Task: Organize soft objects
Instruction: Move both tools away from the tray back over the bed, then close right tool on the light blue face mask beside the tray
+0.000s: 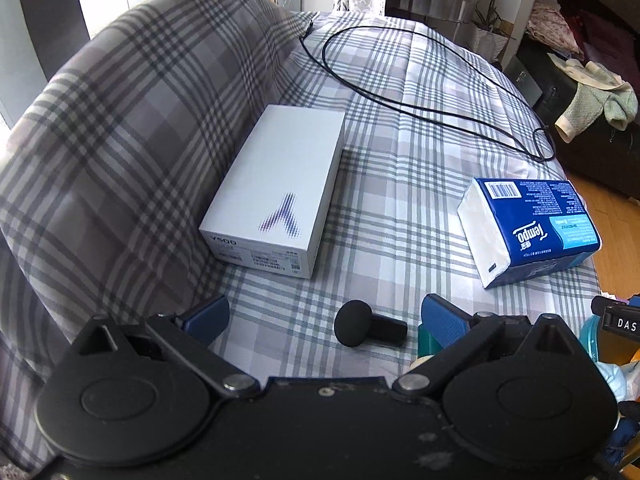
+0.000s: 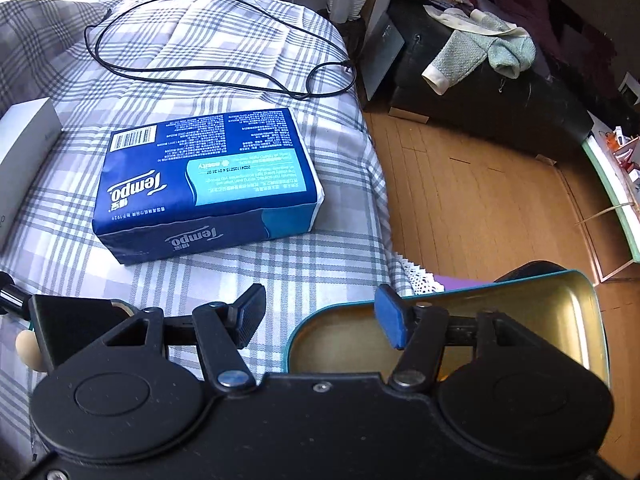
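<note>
While both your grippers stood released, the left gripper had one black knob between its pads, untouched, one white box beyond; one tissue pack lay ahead of the right gripper, one tin under its right finger.

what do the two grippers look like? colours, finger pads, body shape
Both match. Left gripper: matte black body, two round housings, silver pivot screws, angled black link arms, blue textured pads on the fingers. Right gripper: same black build and screws; one pad face reads blue, the other dark and ribbed. No cables or sleeves visible.
</note>
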### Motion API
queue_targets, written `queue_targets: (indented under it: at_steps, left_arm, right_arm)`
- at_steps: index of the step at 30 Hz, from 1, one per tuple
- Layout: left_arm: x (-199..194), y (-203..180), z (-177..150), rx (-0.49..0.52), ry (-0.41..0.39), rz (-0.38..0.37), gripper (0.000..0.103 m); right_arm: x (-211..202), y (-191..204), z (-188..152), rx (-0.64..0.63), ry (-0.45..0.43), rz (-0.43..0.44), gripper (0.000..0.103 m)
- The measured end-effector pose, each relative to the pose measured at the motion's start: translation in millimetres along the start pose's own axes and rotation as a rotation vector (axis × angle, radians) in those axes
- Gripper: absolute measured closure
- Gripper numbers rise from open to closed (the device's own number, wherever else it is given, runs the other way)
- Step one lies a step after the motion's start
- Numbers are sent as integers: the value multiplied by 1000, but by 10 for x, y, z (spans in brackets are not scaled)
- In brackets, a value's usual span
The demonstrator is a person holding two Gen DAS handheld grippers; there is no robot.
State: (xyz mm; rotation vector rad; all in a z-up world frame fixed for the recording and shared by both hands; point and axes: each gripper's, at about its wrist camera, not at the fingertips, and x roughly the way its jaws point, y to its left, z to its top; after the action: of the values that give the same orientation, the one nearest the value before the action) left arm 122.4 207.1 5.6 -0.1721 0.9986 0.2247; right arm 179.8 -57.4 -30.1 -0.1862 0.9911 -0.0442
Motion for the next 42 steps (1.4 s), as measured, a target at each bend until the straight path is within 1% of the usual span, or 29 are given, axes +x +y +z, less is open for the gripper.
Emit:
queue_targets:
  at_steps: [1, 3, 5, 8, 9, 10, 12, 13, 14, 17, 20, 24, 27, 28, 29, 31, 32, 34, 35, 36, 39, 42]
  left_arm:
    - [29, 12, -9, -6, 13, -6, 0]
    - [31, 32, -12, -15, 15, -23, 1]
    - [10, 52, -3, -28, 5, -35, 0]
    - [24, 62, -13, -32, 10, -47, 0]
    - [36, 62, -17, -33, 13, -45, 1]
    - [48, 62, -22, -34, 16, -46, 1]
    - [64, 62, -23, -37, 20, -50, 1]
    - [65, 58, -24, -37, 19, -50, 0]
    - [64, 56, -26, -35, 18, -49, 0]
    - [66, 43, -34, -26, 15, -47, 0]
    - [71, 37, -40, -23, 16, -45, 0]
    - [84, 55, -34, -34, 21, -54, 0]
    - [96, 80, -31, -49, 30, -63, 1]
    - [100, 85, -29, -53, 33, -64, 1]
    - [103, 89, -30, -55, 35, -64, 1]
    - [103, 88, -29, -56, 35, -65, 0]
    - [103, 85, -30, -55, 34, -64, 0]
    - [102, 77, -30, -53, 33, -63, 0]
    - [102, 74, -30, -52, 33, -62, 0]
    - [102, 73, -29, -51, 33, -61, 0]
    - [104, 68, -30, -51, 34, -61, 0]
    - [120, 73, -29, -53, 39, -63, 0]
  right_arm:
    - [7, -7, 1, -6, 2, 7, 46]
    - [41, -26, 4, -28, 4, 8, 46]
    - [88, -107, 15, -25, 10, -24, 46]
    - [126, -325, 35, 60, 7, -104, 46]
    - [117, -406, 39, 99, 15, -104, 46]
    - [96, -476, 45, 136, 23, -76, 46]
    - [32, -557, 45, 194, 43, 17, 46]
    - [6, -564, 40, 203, 63, 74, 46]
    - [-12, -549, 31, 203, 84, 113, 46]
    - [-57, -404, -33, 142, 134, 192, 46]
    - [-89, -209, -117, 42, 180, 233, 46]
    - [-137, 27, -232, -110, 213, 258, 47]
    - [-156, 100, -256, -152, 213, 264, 48]
    - [-159, 106, -252, -152, 213, 271, 50]
    - [-161, 111, -252, -151, 214, 279, 56]
    - [-149, 134, -241, -160, 218, 282, 61]
    - [-157, 147, -237, -166, 209, 280, 69]
    - [-186, 176, -207, -176, 188, 277, 78]
    - [-205, 184, -182, -172, 174, 281, 85]
    - [-217, 191, -152, -165, 165, 286, 87]
    - [-238, 218, -57, -134, 135, 299, 87]
    - [-253, 276, 41, -115, 77, 316, 87]
